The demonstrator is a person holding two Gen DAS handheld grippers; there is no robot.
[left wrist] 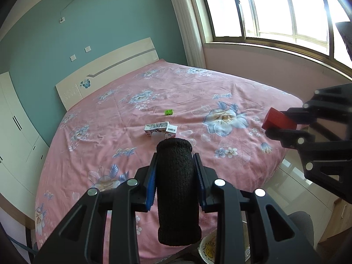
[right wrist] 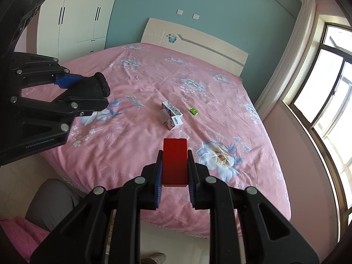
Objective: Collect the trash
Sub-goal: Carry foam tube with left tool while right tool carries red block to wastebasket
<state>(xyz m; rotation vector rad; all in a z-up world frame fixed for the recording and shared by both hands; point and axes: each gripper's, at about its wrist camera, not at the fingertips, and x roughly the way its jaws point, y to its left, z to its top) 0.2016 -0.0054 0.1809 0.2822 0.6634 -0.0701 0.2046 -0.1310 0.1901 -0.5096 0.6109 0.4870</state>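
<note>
Over the foot edge of bed: both grippers hover above the pink floral bed [left wrist: 220, 92], each loaded.
Left gripper [left wrist: 176, 160]: jaws clamped on a black knit roll [left wrist: 176, 189], sock-like, sticking out well past the fingertips.
Middle of bed: white printed carton [left wrist: 157, 127] lying flat, a second small white box [left wrist: 171, 130] touching it, a pale cup-like thing [right wrist: 164, 115] against them; can't tell what it is.
Beyond cartons, toward headboard: small green block [left wrist: 169, 112], apart from the cartons.
Right gripper [right wrist: 175, 165]: jaws closed on a red block [right wrist: 175, 160], held flat between the pads.
Task state: looks partway; two items in hand, carton cluster and green block left on the bed.
Bin: a round patterned rim [left wrist: 209, 247] shows under the left gripper, maybe the bin, unsure.
Risk 1: soft roll compresses, could slide out if tilted.
Risk 2: both tools full, so reaching for cartons means a drop.
Risk 3: release off target lands trash on the floor.
</note>
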